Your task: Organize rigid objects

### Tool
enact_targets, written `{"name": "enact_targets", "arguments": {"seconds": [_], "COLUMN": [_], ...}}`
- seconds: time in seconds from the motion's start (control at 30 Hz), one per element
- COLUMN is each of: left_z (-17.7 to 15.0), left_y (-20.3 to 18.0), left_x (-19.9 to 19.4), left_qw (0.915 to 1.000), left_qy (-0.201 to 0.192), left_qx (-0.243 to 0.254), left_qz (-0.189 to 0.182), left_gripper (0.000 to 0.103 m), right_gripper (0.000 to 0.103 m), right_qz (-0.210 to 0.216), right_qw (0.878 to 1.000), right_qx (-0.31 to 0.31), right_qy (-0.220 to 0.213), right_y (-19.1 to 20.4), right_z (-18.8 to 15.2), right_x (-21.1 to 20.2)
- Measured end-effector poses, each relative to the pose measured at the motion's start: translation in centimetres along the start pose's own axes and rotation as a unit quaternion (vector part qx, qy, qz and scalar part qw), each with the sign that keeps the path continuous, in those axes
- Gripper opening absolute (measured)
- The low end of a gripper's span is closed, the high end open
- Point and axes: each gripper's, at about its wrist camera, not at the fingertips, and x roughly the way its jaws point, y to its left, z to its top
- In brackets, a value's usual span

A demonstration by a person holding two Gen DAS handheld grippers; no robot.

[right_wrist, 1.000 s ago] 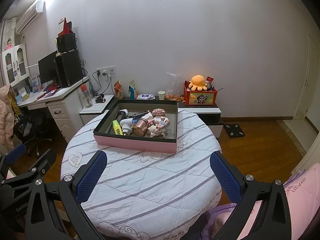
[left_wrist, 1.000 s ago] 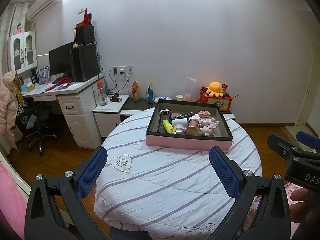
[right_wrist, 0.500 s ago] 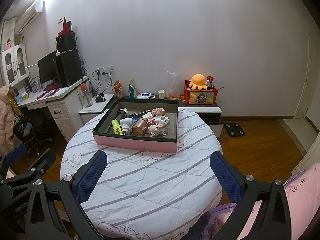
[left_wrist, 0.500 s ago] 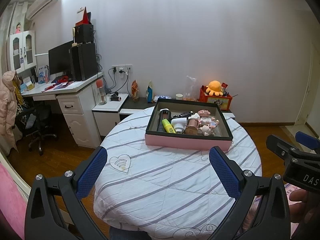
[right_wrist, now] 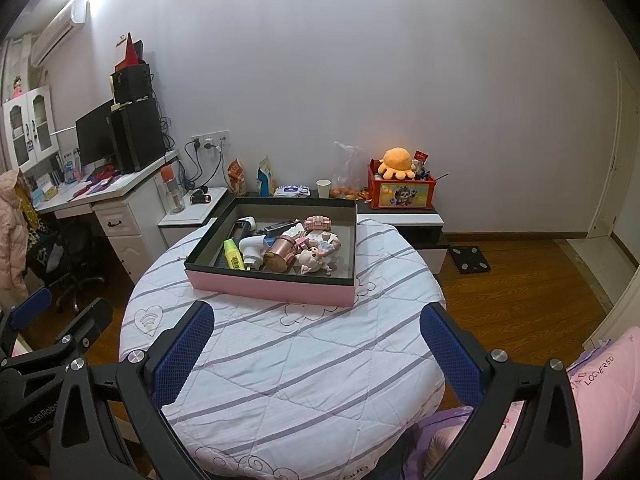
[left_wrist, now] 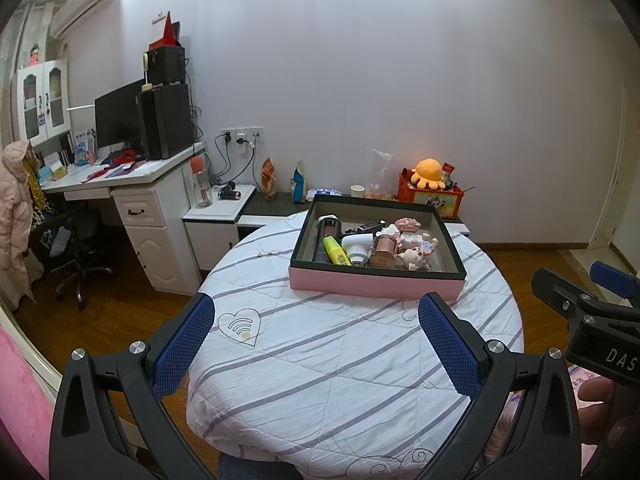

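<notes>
While both grippers, left (left_wrist: 316, 332) and right (right_wrist: 316, 334), hover spread wide and empty above the table (right_wrist: 304, 364), every small item sits heaped in the box (right_wrist: 272, 286): gathered already, or awaiting sorting.

Box (left_wrist: 376, 286) on far half of round table (left_wrist: 340, 360), centre frame. In box, L to R: bottle (left_wrist: 325, 236), highlighter (left_wrist: 336, 251), dispenser (left_wrist: 356, 246), cup (left_wrist: 383, 249), doll (left_wrist: 414, 258). Desk (left_wrist: 132, 184) w/ monitor (left_wrist: 118, 118) upper left, behind table. Toy crate (left_wrist: 430, 196) behind box, by wall. Both grippers low in frame, nr table's near edge.
</notes>
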Motion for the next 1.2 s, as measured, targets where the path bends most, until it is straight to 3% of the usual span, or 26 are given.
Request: {"name": "enact_targets", "arguments": {"seconds": [0.77, 1.2], "left_z": [0.3, 1.5], "left_y": [1.0, 2.3], "left_x": [1.8, 2.5], "left_qw": [0.9990, 0.9990], "left_qy": [0.041, 0.039], "left_qx": [-0.002, -0.004], "left_qz": [0.018, 0.023], "left_gripper": [0.103, 0.103], "right_gripper": [0.103, 0.103], "right_qz": [-0.001, -0.002], "right_qw": [1.000, 1.000], "right_qx": [-0.003, -0.006], "right_qy": [0.003, 0.005], "right_y": [0.0, 0.3], "right_z": [0.5, 1.0], "right_x": [1.1, 1.5]}}
